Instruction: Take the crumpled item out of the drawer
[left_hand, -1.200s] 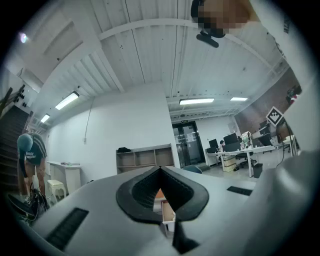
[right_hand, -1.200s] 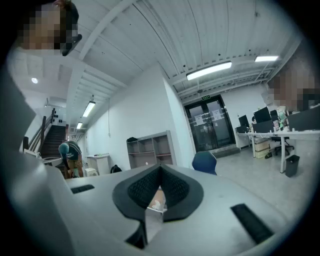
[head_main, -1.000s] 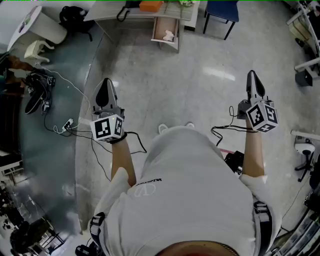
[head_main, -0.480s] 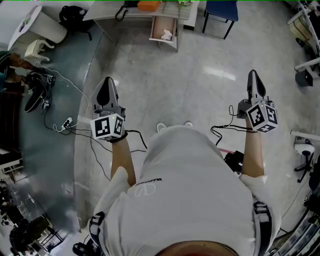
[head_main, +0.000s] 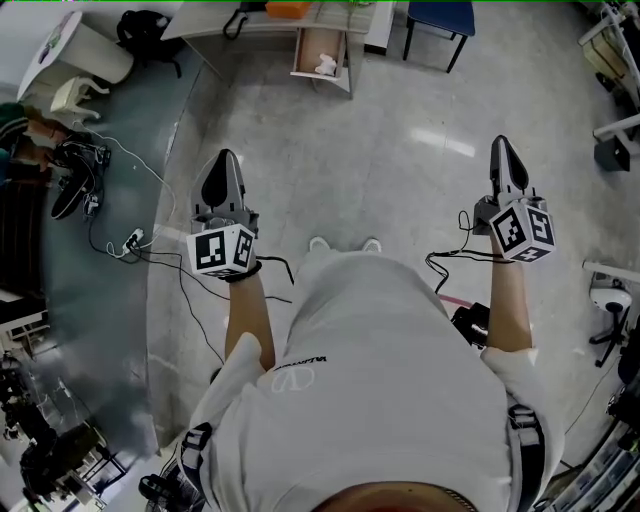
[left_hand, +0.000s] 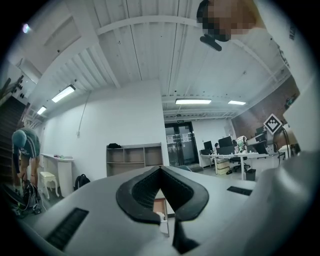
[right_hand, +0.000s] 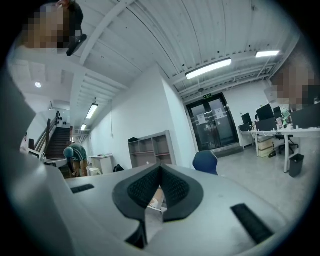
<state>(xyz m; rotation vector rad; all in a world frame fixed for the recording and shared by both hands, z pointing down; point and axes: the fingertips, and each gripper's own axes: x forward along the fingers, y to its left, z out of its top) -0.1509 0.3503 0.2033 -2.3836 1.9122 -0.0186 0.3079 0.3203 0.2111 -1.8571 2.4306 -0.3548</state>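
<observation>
- Polished grey floor (head_main: 400, 170) of an open office; at 12 o'clock a desk (head_main: 215, 20) with its drawer (head_main: 308, 45) pulled open.
- Nothing is retrieved yet: the crumpled white item (head_main: 325, 66) lies in the drawer, well apart from your tools. The approach, grasp and lift are left.
- Left gripper (head_main: 227, 154) and right gripper (head_main: 499, 141) are both clenched on nothing, aimed towards 12 o'clock.
- Against a second ago, your left gripper has edged towards 1 o'clock, and the drawer sits nearer the head view's top edge.

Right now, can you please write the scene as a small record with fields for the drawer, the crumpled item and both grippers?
Drawer: light wooden drawer, pulled open
Item: white crumpled item, lying inside the drawer
Left gripper: fingers together, empty
Right gripper: fingers together, empty
Progress: both grippers far from the drawer, item untouched
</observation>
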